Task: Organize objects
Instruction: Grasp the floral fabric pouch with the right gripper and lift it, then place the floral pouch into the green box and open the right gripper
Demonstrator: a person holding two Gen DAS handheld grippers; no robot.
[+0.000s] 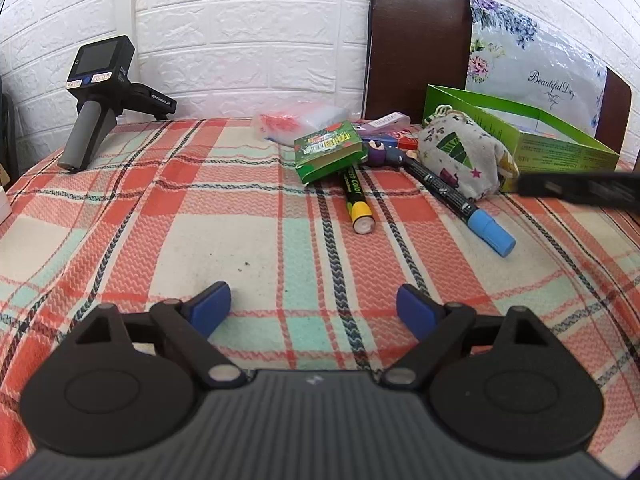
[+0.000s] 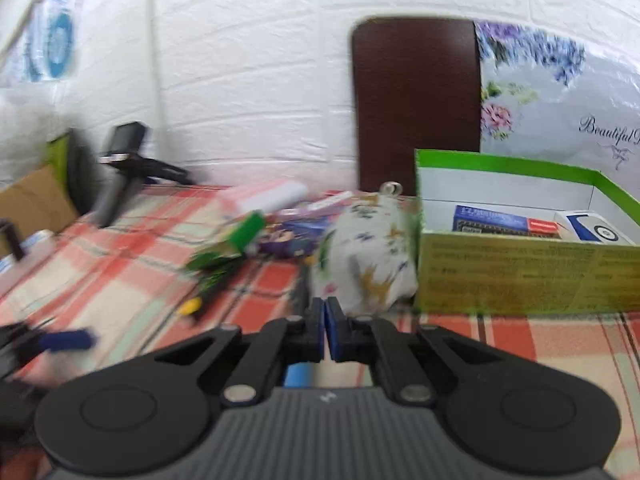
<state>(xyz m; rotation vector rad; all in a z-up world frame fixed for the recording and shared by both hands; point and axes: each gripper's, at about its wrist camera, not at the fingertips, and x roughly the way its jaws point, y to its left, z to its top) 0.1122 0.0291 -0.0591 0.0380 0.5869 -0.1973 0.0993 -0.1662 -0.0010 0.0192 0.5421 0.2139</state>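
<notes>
Left wrist view: black handheld device point(image 1: 98, 100) stands far left on the plaid tablecloth point(image 1: 180, 216). Left gripper point(image 1: 314, 308) hovers low over bare cloth, jaws spread, nothing between them. Further right: small green box point(image 1: 330, 150), yellow marker point(image 1: 356, 204), blue-capped marker point(image 1: 460, 200), patterned pouch point(image 1: 464, 152), then open green box point(image 1: 560, 148). Right wrist view, blurred: right gripper point(image 2: 325, 334) jaws pressed together, apparently empty; pouch just beyond touches the green box wall.
</notes>
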